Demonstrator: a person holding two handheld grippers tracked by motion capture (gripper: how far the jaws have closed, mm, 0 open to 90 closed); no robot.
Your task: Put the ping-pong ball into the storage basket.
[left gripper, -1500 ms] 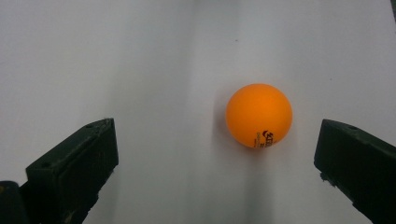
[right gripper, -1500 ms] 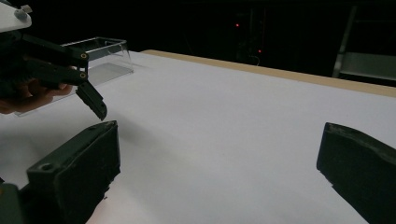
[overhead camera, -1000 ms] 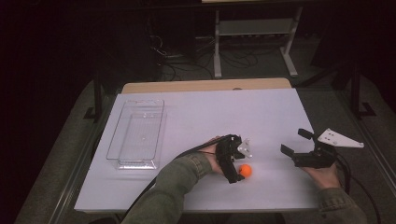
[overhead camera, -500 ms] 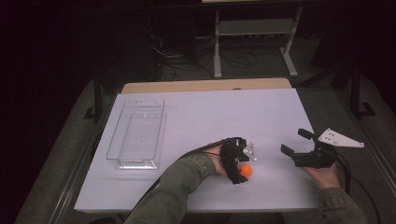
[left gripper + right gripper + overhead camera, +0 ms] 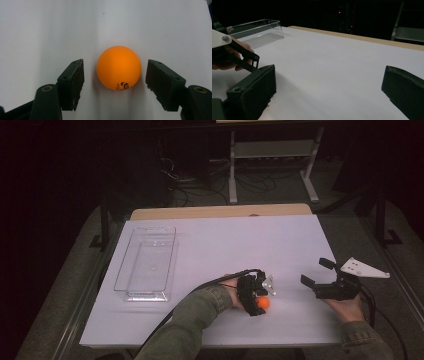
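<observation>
Bench [image 5: 210,245]: a white sheet covers it, with a strip of bare wood along the far edge.
Clear tray [image 5: 146,262]: a see-through plastic bin, empty, on the left of the bench, well apart from both hands.
Right gripper [image 5: 317,273]: held low over the right side of the bench; its jaws stand wide apart with nothing between them.
Left gripper [image 5: 115,77]: down at the near middle of the bench, its jaws open and set either side of the ball, a slim gap showing on each side.
Orange ping-pong ball [image 5: 119,67]: resting on the white sheet between the left jaws, not yet gripped.
Step in hand: I'd say lining up to take the ball.
Next move: likely closing the jaws squarely on its widest part, gently, since a round light ball may squirt out, then lifting it, perhaps toward the tray.
</observation>
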